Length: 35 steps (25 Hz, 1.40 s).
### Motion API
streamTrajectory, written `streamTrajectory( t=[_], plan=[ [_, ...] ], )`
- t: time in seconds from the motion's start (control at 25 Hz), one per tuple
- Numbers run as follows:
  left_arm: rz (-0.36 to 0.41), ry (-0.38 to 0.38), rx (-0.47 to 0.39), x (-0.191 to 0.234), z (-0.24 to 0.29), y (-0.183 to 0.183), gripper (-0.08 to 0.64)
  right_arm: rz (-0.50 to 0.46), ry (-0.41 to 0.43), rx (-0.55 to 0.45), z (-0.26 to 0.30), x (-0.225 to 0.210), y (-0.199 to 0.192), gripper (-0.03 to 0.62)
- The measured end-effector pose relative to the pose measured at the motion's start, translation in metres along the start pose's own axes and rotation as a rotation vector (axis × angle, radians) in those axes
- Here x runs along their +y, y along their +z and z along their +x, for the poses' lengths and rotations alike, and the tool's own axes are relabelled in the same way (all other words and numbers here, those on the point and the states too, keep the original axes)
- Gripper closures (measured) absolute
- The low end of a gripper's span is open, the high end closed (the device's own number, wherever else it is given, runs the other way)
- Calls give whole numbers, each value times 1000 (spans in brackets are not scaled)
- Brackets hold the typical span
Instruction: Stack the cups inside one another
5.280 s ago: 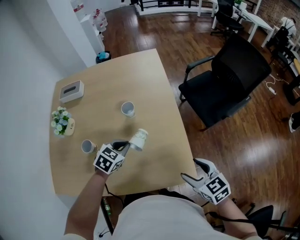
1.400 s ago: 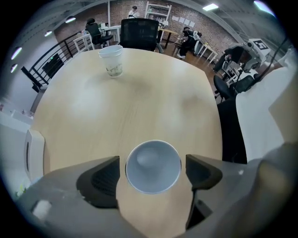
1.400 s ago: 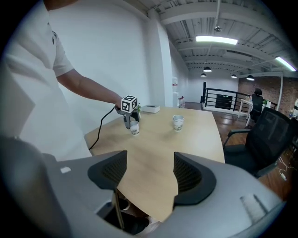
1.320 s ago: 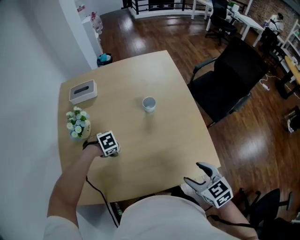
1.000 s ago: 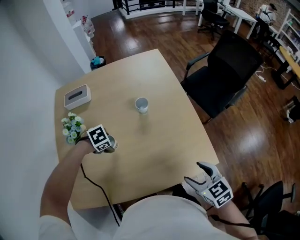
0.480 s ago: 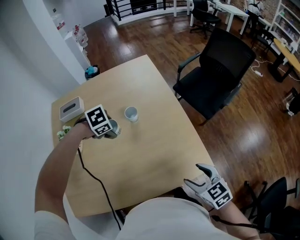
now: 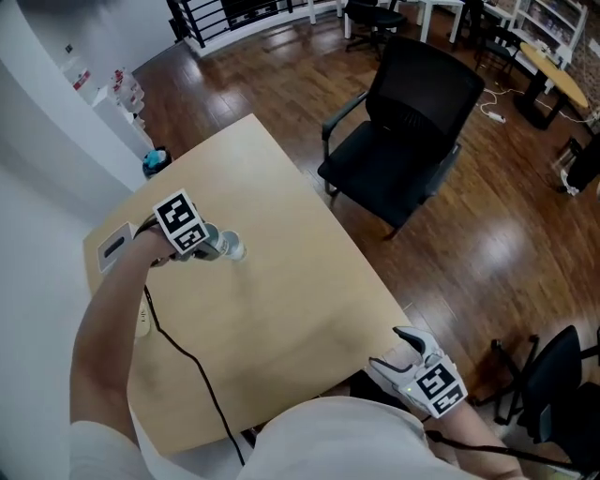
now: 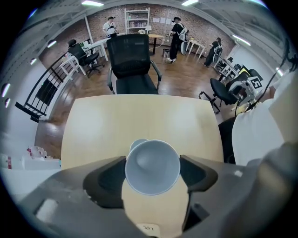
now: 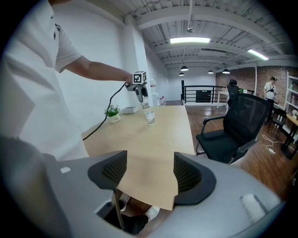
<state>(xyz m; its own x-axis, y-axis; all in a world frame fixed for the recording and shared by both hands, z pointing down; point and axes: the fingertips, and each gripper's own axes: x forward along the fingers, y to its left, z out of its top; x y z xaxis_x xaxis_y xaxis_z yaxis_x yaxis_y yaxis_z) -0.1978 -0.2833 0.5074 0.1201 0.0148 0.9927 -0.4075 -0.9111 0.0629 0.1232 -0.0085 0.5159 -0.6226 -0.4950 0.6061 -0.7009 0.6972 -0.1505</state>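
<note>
A pale wooden table [image 7: 281, 309] stands against a white wall [image 7: 37, 141] on a dark wood floor [image 7: 487, 234]. A black office chair [image 7: 403, 122] sits just beside the table's far right edge, at an angle to it. A tissue box [image 7: 112, 248] lies near the table's wall side, with a small potted plant [image 9: 112, 112] close by. A black railing [image 7: 225, 14] runs along the far end of the room. In the left gripper view, people [image 8: 177, 32] stand among desks near a white shelf [image 8: 137, 21].

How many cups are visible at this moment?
2. The held cup is clamped in the left gripper, above the table; the second cup stands on the table below it. Another may be nested inside, hidden.
</note>
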Motion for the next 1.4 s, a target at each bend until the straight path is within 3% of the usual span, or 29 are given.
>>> streamTrajectory(
  t=[0.52,0.6,0.92,1.4],
  plan=[
    [10,-37,35,18,38,20,152,80,-40,33,-7,-19,-17,272],
    [16,-44,25,18,33,22,124,78,-36,30,-5,-19,-15,272],
    [33,-30,-21,23,7,27,124,56,-17,32,5,-14,-7,272],
    [-2,-1,-33,4,-7,19,132,-6,45,16,6,-17,-3,272]
  ],
)
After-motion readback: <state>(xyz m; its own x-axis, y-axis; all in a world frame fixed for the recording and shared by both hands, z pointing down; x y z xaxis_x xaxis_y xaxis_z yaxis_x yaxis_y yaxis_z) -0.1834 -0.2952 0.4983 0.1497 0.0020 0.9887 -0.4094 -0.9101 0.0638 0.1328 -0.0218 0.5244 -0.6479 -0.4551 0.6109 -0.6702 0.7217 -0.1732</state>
